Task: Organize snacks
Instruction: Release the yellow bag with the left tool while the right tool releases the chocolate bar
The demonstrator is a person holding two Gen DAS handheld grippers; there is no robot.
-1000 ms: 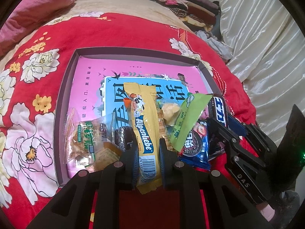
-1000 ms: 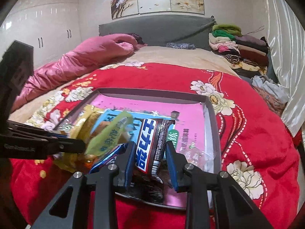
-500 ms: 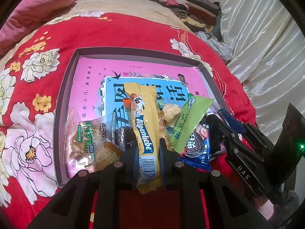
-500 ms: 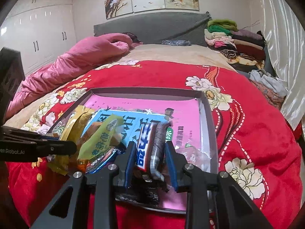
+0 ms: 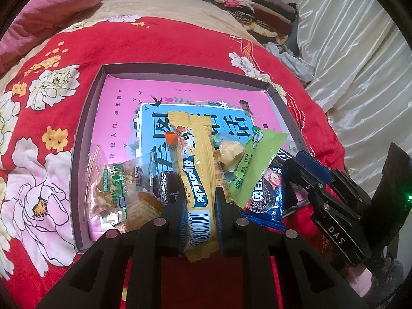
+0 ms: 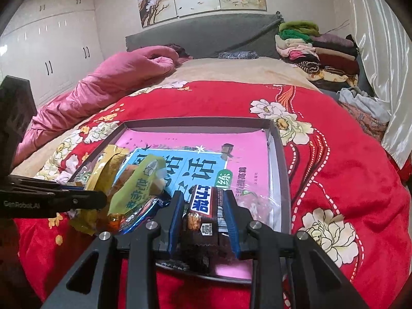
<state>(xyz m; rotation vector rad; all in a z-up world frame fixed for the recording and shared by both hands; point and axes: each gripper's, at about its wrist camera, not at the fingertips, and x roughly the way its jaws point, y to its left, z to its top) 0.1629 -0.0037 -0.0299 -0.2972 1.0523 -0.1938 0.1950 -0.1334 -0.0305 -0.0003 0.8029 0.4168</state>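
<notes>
My left gripper [image 5: 198, 215] is clamped on the long yellow Alpenliebe candy packet [image 5: 193, 162], near its barcode end, over the shallow grey box with the pink printed floor [image 5: 85, 128]. My right gripper [image 6: 204, 221] pinches the dark chocolate bar wrapper [image 6: 206, 206] at the box's near edge, beside a green snack packet [image 6: 139, 188] and blue Oreo packet [image 5: 265, 195].

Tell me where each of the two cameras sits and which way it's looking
Left wrist: on the left gripper, looking down into the tray; its fingers clamp the yellow Alpenliebe pack; the right gripper enters at right.
Right wrist: on the right gripper, looking low across the bed toward the headboard; it grips a chocolate bar.
Shared: tray, green packet, folded clothes.
</notes>
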